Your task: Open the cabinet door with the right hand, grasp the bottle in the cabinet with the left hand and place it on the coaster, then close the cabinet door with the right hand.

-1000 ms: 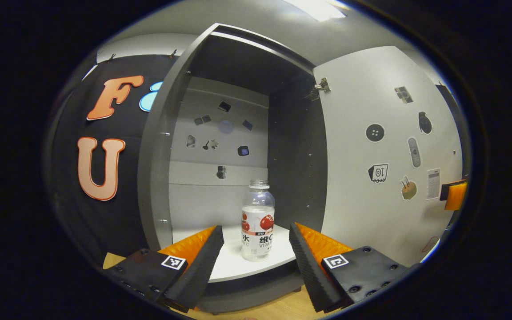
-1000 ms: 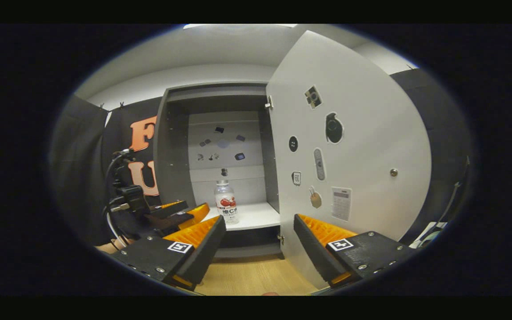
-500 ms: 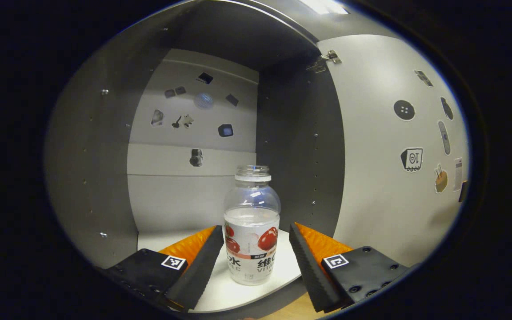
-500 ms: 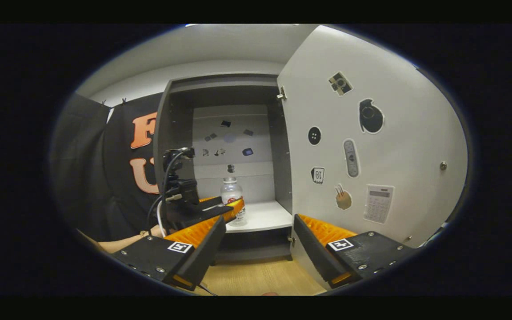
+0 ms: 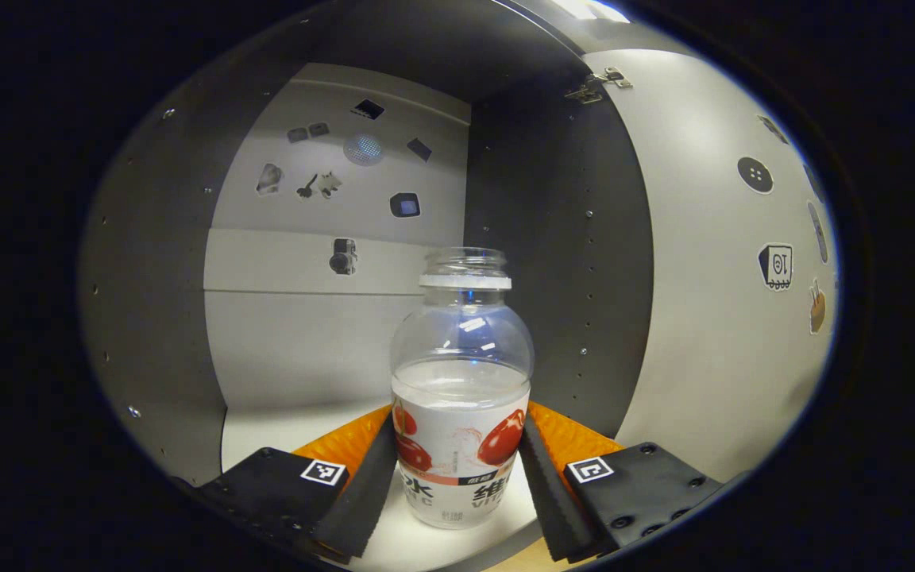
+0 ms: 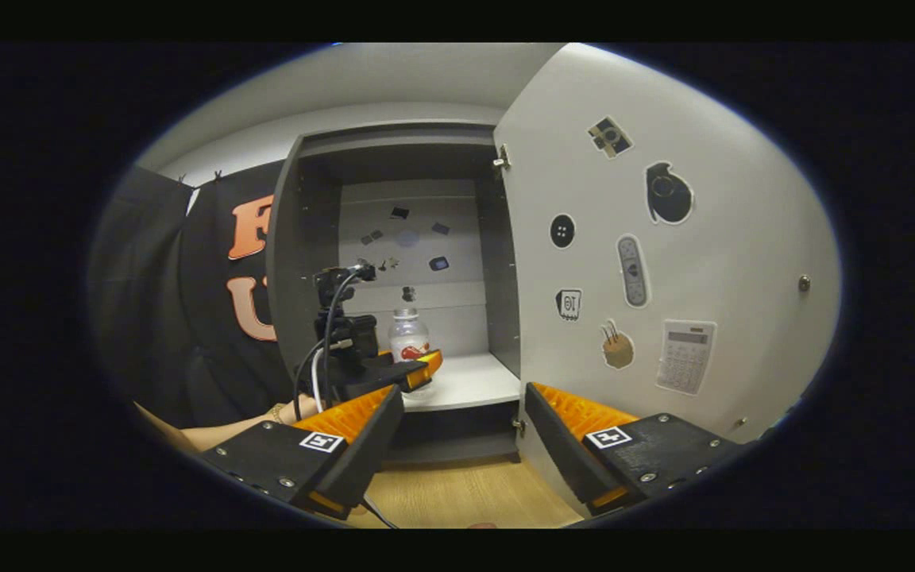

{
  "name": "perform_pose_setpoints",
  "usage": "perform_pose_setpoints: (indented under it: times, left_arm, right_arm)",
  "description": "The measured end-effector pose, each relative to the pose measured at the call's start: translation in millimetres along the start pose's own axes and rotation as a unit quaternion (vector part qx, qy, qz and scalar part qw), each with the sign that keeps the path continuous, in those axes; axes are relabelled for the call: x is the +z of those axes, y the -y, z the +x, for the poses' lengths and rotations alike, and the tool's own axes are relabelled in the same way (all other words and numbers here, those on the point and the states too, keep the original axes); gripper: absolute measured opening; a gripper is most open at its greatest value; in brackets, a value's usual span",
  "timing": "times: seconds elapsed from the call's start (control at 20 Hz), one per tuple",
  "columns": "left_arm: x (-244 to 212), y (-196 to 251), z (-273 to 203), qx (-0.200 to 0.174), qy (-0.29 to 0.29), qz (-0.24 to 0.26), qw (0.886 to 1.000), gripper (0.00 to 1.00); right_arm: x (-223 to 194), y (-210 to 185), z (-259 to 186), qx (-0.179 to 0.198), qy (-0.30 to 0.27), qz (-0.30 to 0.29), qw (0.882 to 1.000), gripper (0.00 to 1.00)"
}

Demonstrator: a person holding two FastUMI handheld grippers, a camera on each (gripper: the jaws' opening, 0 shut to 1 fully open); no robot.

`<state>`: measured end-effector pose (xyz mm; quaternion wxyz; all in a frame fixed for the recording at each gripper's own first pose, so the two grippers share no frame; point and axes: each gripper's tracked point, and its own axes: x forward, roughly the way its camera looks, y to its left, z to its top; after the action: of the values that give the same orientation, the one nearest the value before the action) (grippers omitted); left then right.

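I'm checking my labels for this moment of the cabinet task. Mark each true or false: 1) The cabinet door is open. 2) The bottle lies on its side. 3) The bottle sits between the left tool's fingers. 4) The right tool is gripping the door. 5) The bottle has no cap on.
1) True: the white sticker-covered cabinet door stands swung open.
2) False: the clear plastic bottle with a red-fruit label stands upright on the white cabinet shelf.
3) True: the left tool has one finger on each side of the bottle's label; whether both press on it cannot be told.
4) False: the right tool is open and holds nothing, in front of the cabinet.
5) True: its mouth is open, with only a white ring below.
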<state>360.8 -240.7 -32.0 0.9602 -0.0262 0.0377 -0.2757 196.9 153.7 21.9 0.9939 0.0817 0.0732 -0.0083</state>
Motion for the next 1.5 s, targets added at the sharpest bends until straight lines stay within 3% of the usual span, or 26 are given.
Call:
perform_pose_setpoints:
  times: [0.25,0.55,0.75,1.05,1.5]
  left_arm:
    - [6.2,1.0,-13.8,-0.003,0.015,0.021,1.0,0.83]
    - [20.3,9.9,-79.5,-0.018,0.047,0.006,0.999,0.83]
    - [5.6,6.7,-154.3,0.022,0.053,0.011,0.998,0.83]
    - [-77.2,8.8,-277.9,0.122,0.026,0.027,0.992,0.83]
    - [-215.5,-12.2,-358.6,0.202,-0.012,0.017,0.979,0.84]
  right_arm:
    - [-6.8,-1.7,-7.9,-0.014,-0.006,0.004,1.0,0.95]
    - [-19.2,-9.5,-28.2,-0.026,-0.001,-0.018,0.999,0.95]
    - [-28.9,-13.8,-49.2,0.003,0.01,-0.04,0.999,0.95]
    - [-41.8,-4.4,-78.7,0.053,0.035,-0.059,0.996,0.95]
    - [-95.5,10.6,-80.7,0.006,0.021,-0.049,0.999,0.95]
